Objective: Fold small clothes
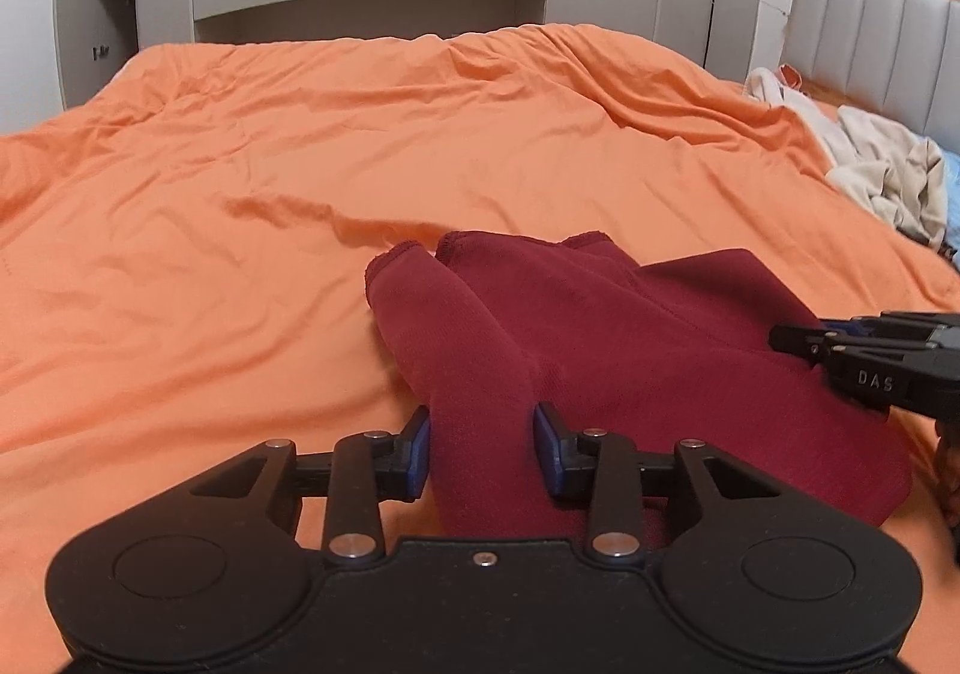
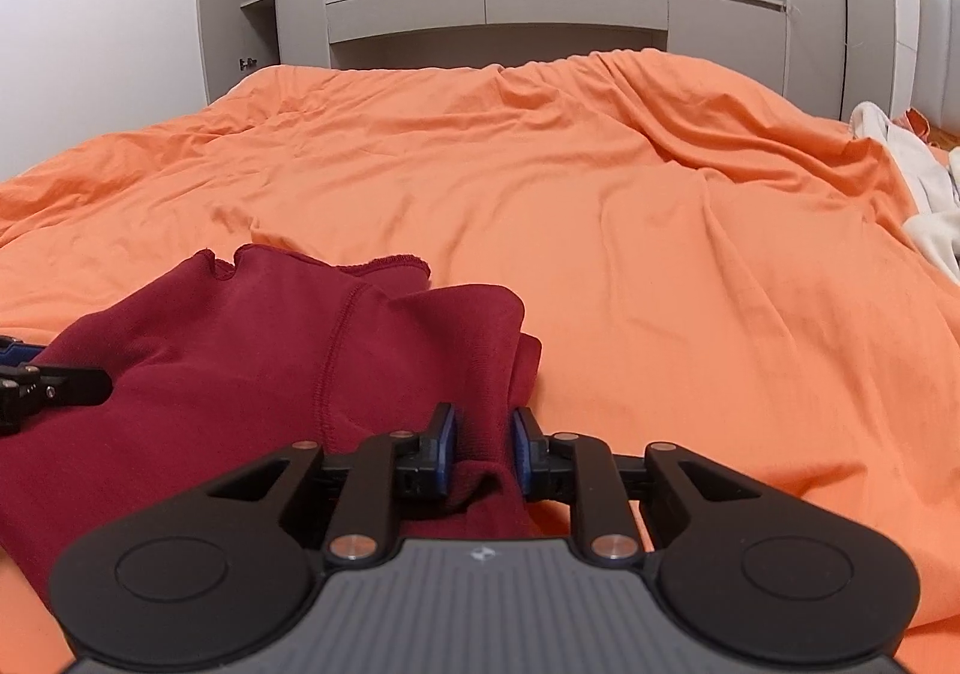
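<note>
On the near part of the orange bedspread (image 1: 420, 134) lies 1 dark red garment (image 1: 600, 350), bunched, with 2 hemmed tube openings pointing to the far side, perhaps legs or sleeves. The left gripper (image 1: 482, 449) has its jaws set narrow around a thick fold at the garment's near left edge. The right gripper (image 2: 483, 449) has its jaws closer together, pinching a ridge of cloth at the near right edge. I judge this the start of a fold: both near edges taken up. The next move seems to call for lifting both together and carrying them far, evenly. At the far right lies 1 pale heap of other clothes (image 1: 876, 164).
</note>
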The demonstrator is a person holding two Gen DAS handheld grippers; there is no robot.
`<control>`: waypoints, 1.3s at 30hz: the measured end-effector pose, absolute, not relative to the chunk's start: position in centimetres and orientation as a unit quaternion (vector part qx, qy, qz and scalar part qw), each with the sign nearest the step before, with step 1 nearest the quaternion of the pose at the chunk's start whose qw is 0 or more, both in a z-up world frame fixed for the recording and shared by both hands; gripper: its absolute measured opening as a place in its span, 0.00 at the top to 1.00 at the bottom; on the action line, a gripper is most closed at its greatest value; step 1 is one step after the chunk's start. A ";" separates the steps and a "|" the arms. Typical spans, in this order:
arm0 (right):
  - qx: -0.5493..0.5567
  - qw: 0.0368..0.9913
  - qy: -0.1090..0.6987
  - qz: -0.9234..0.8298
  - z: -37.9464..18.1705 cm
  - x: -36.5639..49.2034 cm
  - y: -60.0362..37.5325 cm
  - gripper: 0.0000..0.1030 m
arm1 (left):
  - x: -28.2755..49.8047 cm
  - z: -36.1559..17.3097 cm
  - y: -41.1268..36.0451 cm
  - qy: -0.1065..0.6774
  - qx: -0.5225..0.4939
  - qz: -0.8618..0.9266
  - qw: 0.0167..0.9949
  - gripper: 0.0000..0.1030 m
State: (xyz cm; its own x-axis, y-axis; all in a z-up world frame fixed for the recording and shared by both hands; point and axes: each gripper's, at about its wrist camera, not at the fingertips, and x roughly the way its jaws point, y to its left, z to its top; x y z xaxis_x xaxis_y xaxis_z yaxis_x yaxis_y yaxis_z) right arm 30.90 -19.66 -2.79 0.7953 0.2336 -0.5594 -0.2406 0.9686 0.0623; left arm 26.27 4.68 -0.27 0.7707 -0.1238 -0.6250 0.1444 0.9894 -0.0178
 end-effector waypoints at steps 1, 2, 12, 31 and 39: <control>-0.005 0.947 0.296 0.125 -2.8 30.9 -19.7 0.76 | 26.3 -0.4 4.6 0.331 0.018 -0.070 0.941 0.62; -0.003 0.947 0.296 0.124 -2.8 30.9 -19.8 0.76 | 26.2 -0.4 4.5 0.331 0.019 -0.069 0.941 0.62; 0.001 0.949 0.294 0.114 -2.8 30.9 -20.1 0.60 | 26.1 -0.5 4.2 0.329 0.018 -0.061 0.942 0.57; 0.008 0.977 0.183 0.108 1.9 24.4 -20.4 0.00 | 20.9 2.8 4.7 0.257 -0.035 -0.029 0.965 0.01; 0.043 0.982 0.137 0.121 3.4 19.0 -20.8 0.00 | 15.1 3.4 4.5 0.206 -0.056 -0.025 0.977 0.01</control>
State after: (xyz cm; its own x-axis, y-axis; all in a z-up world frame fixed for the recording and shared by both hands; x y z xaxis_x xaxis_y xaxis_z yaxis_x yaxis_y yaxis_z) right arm 19.01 -20.76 3.35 0.9334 0.2490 -0.2584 -0.2257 0.9672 0.1166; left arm 15.09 4.47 3.39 0.9136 -0.0727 -0.4001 0.0267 0.9925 -0.1193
